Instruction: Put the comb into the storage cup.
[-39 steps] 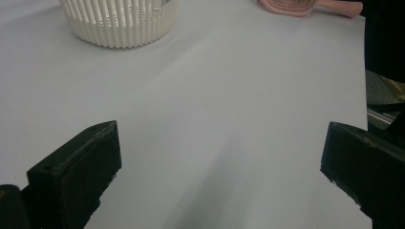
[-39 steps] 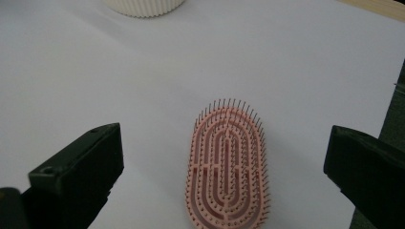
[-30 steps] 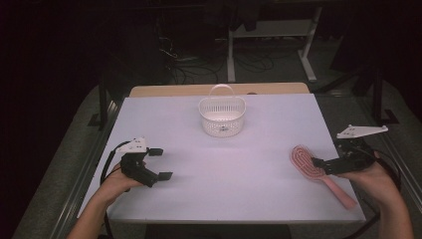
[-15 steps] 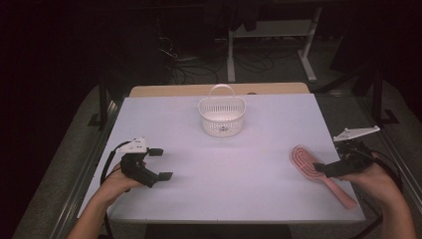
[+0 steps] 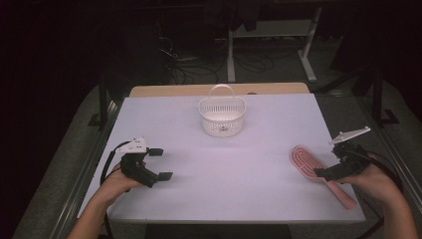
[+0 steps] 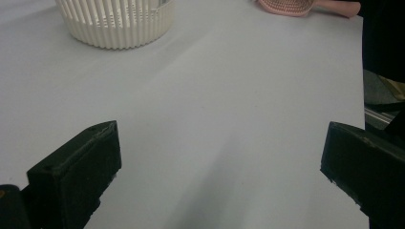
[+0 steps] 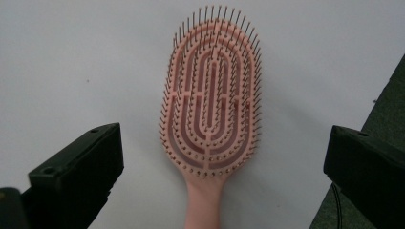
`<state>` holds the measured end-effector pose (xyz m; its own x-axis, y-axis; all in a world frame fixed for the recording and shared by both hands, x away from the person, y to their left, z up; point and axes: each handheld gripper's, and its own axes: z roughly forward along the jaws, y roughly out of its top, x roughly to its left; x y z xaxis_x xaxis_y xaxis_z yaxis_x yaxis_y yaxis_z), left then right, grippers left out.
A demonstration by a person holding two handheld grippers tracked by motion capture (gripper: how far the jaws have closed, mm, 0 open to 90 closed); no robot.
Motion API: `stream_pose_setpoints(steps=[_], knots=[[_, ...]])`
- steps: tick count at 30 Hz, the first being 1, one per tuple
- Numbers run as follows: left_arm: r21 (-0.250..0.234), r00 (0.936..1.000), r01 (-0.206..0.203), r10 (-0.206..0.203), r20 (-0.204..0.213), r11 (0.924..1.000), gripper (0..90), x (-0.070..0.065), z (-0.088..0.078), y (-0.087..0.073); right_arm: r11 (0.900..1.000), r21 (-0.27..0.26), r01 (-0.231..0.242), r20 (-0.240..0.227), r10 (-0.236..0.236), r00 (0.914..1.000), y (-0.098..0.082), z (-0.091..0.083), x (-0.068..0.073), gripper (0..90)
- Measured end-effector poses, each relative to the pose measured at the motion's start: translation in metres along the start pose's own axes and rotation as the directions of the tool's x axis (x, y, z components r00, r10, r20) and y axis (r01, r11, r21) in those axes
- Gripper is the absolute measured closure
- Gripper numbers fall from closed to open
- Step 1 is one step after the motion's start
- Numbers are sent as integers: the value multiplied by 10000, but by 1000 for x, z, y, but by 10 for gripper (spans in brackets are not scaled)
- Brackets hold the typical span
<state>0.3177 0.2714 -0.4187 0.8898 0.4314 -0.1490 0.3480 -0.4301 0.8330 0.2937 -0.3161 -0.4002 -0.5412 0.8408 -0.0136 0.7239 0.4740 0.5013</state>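
Two hand-held grippers over a mostly bare worktop (image 5: pixel 209 169), both gaping wide, gripping nothing.
Right hand-held gripper (image 5: pixel 334 164) poised over pink hairbrush (image 7: pixel 210 105) by the near right edge; left hand-held gripper (image 5: pixel 158 163) well apart; white basket (image 5: pixel 222 115) far ahead.

Layout of the worktop (image 5: pixel 214 164).
Hairbrush (image 5: pixel 313 167) lies directly before the right gripper (image 5: pixel 331 167), between its jaws; basket (image 5: pixel 222 117) stands beyond, left, well apart from the left gripper (image 5: pixel 158 163).
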Motion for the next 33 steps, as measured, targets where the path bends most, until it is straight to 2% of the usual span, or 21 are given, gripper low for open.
stream_pose_setpoints(steps=[10, 20, 33], knots=[[-32, 10000, 11, -11, -18, 10000, 1, 0, 0, 0, 9968, 798, 40, -51, -36, 10000, -2, 8, 0, 0], [-32, 10000, 4, -4, -25, 10000, 1, 0, -1, 0, 9925, 1220, 25, -156, -6, 9999, -7, 15, 0, 60], [-8, 10000, -2, 2, -45, 10000, 1, -1, -1, 0, 9813, 1920, -170, -437, 258, 9987, -10, 20, 1, 206]])
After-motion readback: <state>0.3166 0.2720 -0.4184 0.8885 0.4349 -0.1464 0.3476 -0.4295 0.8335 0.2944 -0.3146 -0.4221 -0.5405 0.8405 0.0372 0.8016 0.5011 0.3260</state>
